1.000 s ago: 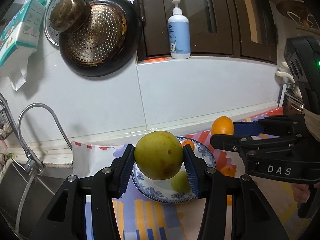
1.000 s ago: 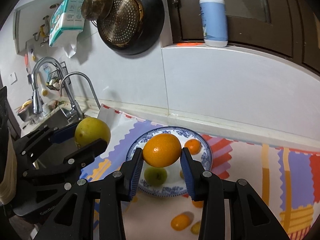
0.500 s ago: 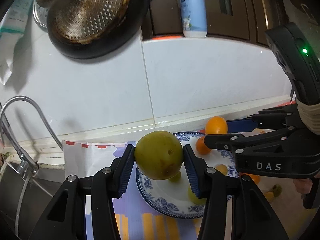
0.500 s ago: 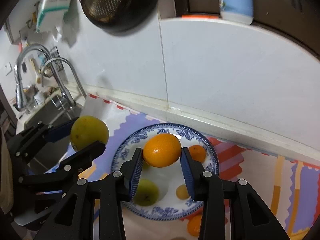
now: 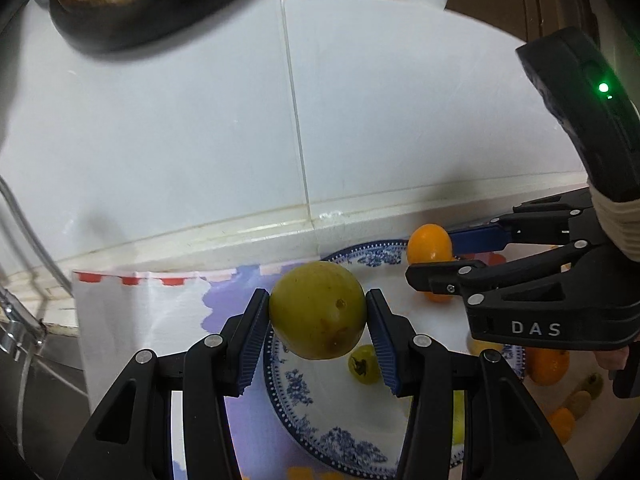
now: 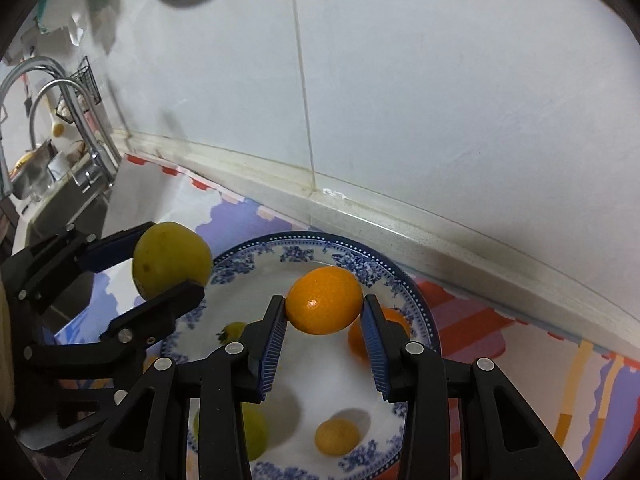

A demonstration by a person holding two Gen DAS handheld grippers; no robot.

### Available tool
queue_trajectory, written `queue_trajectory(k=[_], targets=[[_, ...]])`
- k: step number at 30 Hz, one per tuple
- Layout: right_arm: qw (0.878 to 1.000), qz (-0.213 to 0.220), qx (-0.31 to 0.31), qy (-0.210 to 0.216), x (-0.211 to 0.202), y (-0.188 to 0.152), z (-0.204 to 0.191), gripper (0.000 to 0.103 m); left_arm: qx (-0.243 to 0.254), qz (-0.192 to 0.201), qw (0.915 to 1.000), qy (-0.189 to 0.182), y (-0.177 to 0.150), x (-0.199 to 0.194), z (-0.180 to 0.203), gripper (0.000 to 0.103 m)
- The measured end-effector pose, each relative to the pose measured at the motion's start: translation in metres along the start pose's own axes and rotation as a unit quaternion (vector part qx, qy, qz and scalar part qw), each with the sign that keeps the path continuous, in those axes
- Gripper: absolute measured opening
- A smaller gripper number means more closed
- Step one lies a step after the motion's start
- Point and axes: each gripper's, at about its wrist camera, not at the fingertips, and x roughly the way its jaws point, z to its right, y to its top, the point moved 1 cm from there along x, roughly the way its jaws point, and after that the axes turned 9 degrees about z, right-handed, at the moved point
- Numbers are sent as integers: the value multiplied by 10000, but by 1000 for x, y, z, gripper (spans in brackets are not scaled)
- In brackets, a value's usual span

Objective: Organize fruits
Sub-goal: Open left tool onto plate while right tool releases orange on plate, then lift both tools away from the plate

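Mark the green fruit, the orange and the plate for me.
green fruit (image 5: 316, 310), left wrist view, centre of its skin
orange (image 6: 324, 306), right wrist view, middle of its front
plate (image 6: 304, 254), right wrist view, blue patterned far rim

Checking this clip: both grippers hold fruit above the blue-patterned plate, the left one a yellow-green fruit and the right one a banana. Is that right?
Not quite. The right gripper holds an orange, not a banana; the right wrist view shows its pads pressing on it. The rest stands: the left gripper holds the yellow-green fruit, both above the blue-patterned plate.
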Motion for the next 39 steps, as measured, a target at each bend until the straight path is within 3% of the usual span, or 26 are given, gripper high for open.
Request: queue_trajectory(k=[14,18,29,39], targets=[[9999,-155,33,-29,21,-3,14,40,11,-323,9993,-206,-5,29,5,49],[9998,-81,37,-149,15,-1,15,51,16,-174,9998,-59,-1,20,4,54],[9985,328,5,-443,-35,-9,8,52,-39,179,9995,240,4,-34,6,71],[9942,871,103,-614,-104,-23,-3,65,-121,638,9970,417,12,-93,19,89]])
